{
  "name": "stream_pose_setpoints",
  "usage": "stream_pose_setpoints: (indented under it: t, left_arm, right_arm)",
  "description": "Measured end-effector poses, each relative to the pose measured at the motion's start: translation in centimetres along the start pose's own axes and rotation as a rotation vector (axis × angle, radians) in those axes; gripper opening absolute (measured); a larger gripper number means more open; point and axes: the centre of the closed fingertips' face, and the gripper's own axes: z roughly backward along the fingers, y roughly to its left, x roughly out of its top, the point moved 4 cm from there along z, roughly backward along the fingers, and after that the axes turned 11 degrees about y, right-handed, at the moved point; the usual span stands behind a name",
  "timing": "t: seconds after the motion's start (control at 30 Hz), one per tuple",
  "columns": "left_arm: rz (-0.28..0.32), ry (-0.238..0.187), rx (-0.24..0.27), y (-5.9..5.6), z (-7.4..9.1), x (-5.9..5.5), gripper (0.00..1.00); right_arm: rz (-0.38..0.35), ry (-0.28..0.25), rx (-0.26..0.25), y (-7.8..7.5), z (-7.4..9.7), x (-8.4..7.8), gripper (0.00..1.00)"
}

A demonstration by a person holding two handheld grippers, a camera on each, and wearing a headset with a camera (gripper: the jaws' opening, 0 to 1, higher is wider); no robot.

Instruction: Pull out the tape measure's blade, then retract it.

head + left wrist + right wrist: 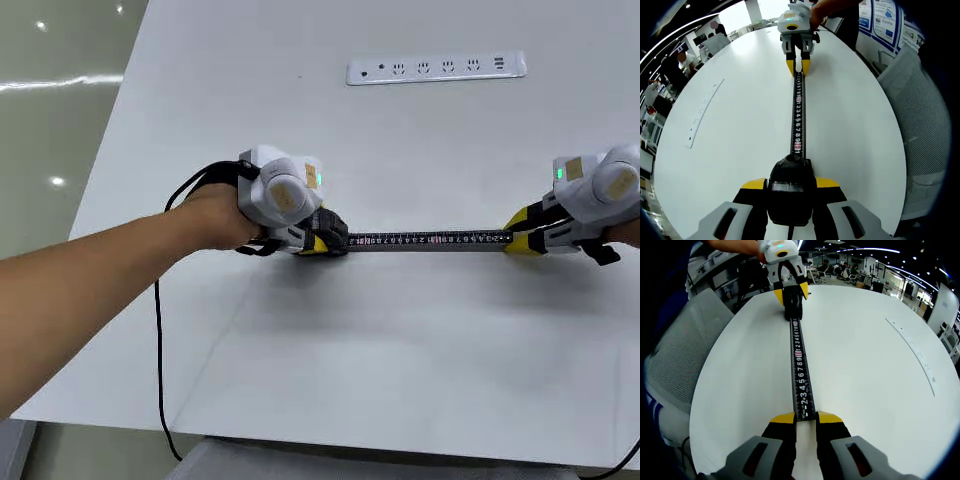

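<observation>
The black tape measure case (330,235) (791,192) sits clamped in my left gripper (312,240) (790,185), low over the white table (400,340). Its black blade (430,239) (798,110) (801,370) with white numbers runs straight out to the right, just above the tabletop. My right gripper (520,240) (805,417) is shut on the blade's end, yellow fingertips (782,418) pinching it. In the left gripper view the right gripper (798,67) shows at the far end of the blade. In the right gripper view the left gripper (790,292) holds the case (793,307) at the far end.
A white power strip (436,68) lies flat at the back of the table. A black cable (160,330) hangs from the left gripper over the table's front edge. A mesh chair (920,135) stands beside the table. People sit at desks in the background.
</observation>
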Motion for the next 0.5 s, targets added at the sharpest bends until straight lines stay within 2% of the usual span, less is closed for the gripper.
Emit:
stream_pose_setpoints:
  t: [0.17, 0.5]
  left_arm:
    - [-0.005, -0.002, -0.002, 0.10, -0.06, -0.03, 0.31]
    - [0.007, -0.020, 0.018, 0.22, -0.20, -0.15, 0.33]
  right_arm:
    - [0.022, 0.016, -0.006, 0.25, -0.01, 0.22, 0.11]
    - [0.065, 0.050, -0.058, 0.59, 0.14, 0.48, 0.13]
